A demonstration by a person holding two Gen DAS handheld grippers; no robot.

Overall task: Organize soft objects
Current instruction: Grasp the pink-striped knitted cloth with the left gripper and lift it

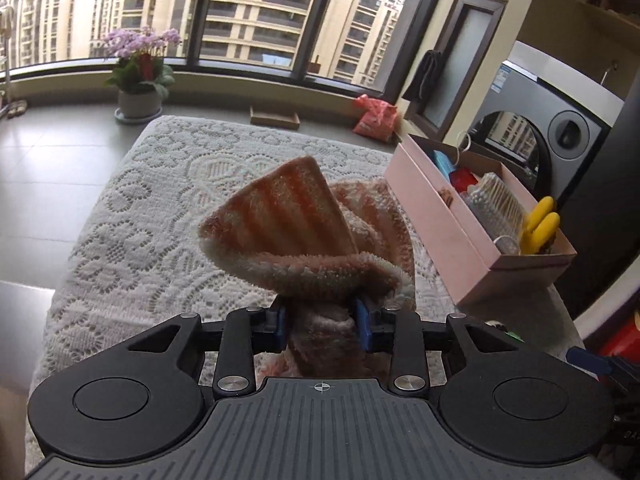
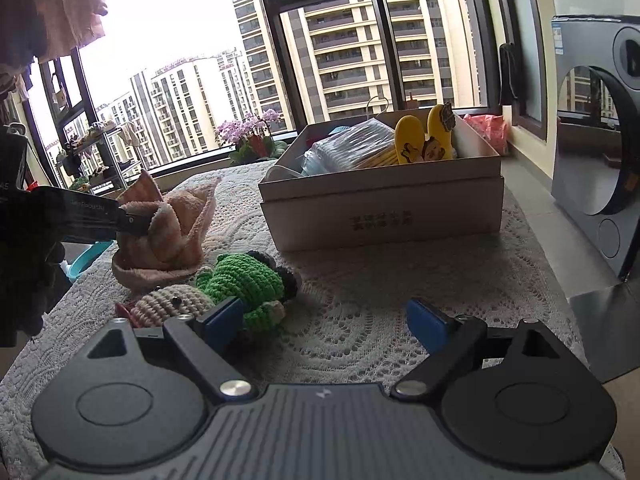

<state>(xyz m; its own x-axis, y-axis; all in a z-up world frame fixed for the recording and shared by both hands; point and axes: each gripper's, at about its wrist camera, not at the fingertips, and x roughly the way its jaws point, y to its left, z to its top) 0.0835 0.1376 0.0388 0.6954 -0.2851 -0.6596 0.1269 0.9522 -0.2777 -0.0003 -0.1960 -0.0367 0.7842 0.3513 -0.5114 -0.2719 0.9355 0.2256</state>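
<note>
The left claw (image 1: 323,322) is pinching a bunched fold of the striped pink-and-orange towel (image 1: 288,216); both blue pads press into the cloth, and the gathered part above them fans up and outward. The grip sits on a thick gather rather than a single edge, which probably serves to carry the whole towel in one piece. In the right wrist view the lower folds of the towel rest on the table (image 2: 360,292), so it is only partly raised. The right claw (image 2: 326,322) is spread wide with nothing between its pads, and it hangs low over the table. Its left pad lies just beside the green knitted toy (image 2: 244,280), which lies against the cream knitted toy (image 2: 172,304); this position suits a later grasp of either toy. The open pink box (image 1: 448,216) stands near the towel, on the right of the left wrist view. It already holds a wrapped packet, a pair of yellow insoles and other small items, and is judged the likely place for the soft things. A white lace cloth covers the table. The room has a grey tiled floor, tall windows facing apartment blocks, a potted plant with purple flowers (image 1: 140,68) by the sill, and a washing machine (image 1: 560,128) behind the box.
</note>
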